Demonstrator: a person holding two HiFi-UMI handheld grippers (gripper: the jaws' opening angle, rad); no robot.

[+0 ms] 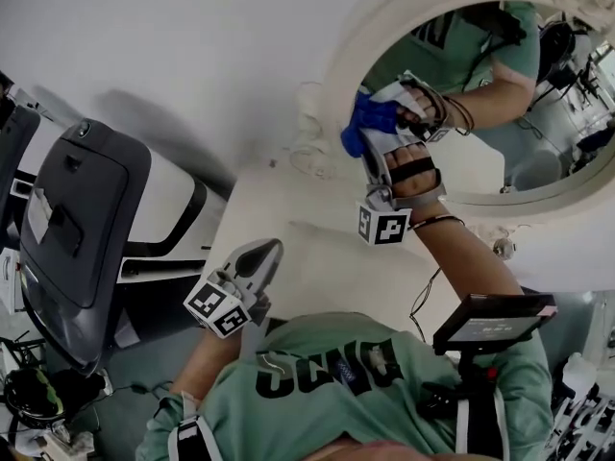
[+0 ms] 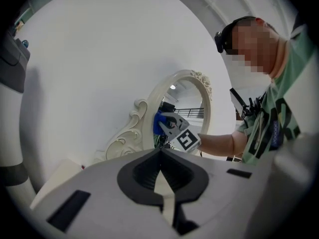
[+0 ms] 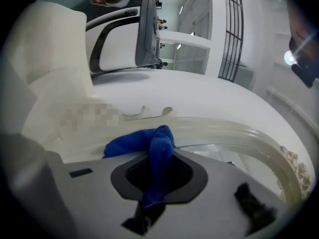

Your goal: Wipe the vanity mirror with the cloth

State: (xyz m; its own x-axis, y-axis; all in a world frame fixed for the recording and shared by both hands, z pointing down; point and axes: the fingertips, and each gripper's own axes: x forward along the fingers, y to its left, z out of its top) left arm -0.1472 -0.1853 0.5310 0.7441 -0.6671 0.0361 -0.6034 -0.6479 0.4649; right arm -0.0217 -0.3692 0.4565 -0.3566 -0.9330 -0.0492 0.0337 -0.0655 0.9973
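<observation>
The oval vanity mirror (image 1: 538,113) in its ornate cream frame (image 1: 332,94) leans against the white wall at the upper right. My right gripper (image 1: 377,134) is shut on a blue cloth (image 1: 363,123), which is pressed to the glass at the mirror's left edge. In the right gripper view the cloth (image 3: 158,151) bunches between the jaws, right against the curved frame (image 3: 224,129). My left gripper (image 1: 258,262) hovers lower left over the white vanity top, shut and empty. The left gripper view looks up at the mirror (image 2: 188,106) and the cloth (image 2: 159,122).
A dark grey and white chair (image 1: 77,219) stands at the left, close to the vanity top (image 1: 288,209). A small screen (image 1: 490,320) sits on the person's chest rig at the lower right. A cable (image 1: 423,296) hangs by the table's right side.
</observation>
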